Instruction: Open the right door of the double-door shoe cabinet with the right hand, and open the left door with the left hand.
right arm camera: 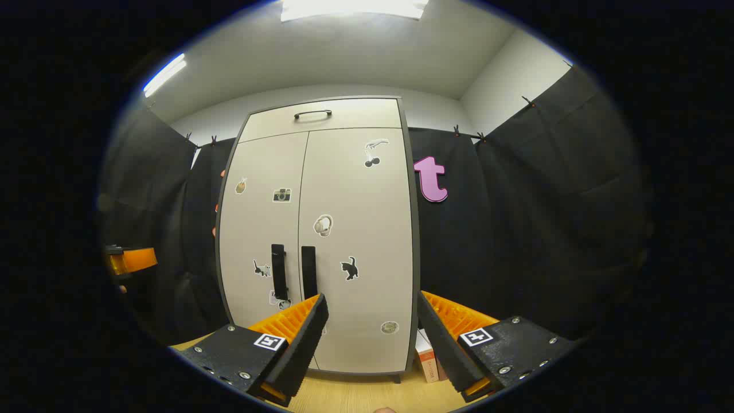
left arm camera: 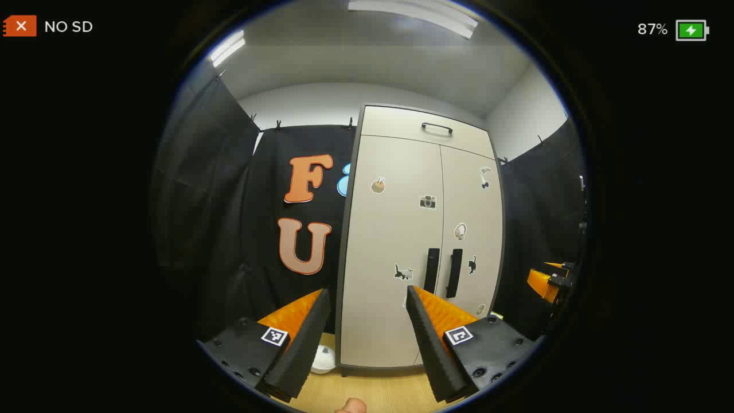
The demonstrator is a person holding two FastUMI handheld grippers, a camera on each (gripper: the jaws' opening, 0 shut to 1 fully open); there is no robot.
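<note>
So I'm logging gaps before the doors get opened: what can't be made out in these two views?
- Cabinet interior: hidden in both views by its two shut doors.
- Stickers, such as the round one low on the right door: too small to identify, right gripper view.
- White object on the floor: partly covered by the left gripper finger, left gripper view.
- Box beside the cabinet: partly hidden behind the right gripper finger.

Left claw [left arm camera: 367,321] held wide apart, nothing between its fingers, well short of the shoe cabinet [left arm camera: 401,321]. Cabinet stands upright on the wooden floor [left arm camera: 378,393], both doors closed. Left door [left arm camera: 390,229] and right door [left arm camera: 473,206] meet at centre; two black vertical handles [left arm camera: 431,270] sit side by side there. Right claw [left arm camera: 547,281] visible off the cabinet's right side, apart from it.
</note>
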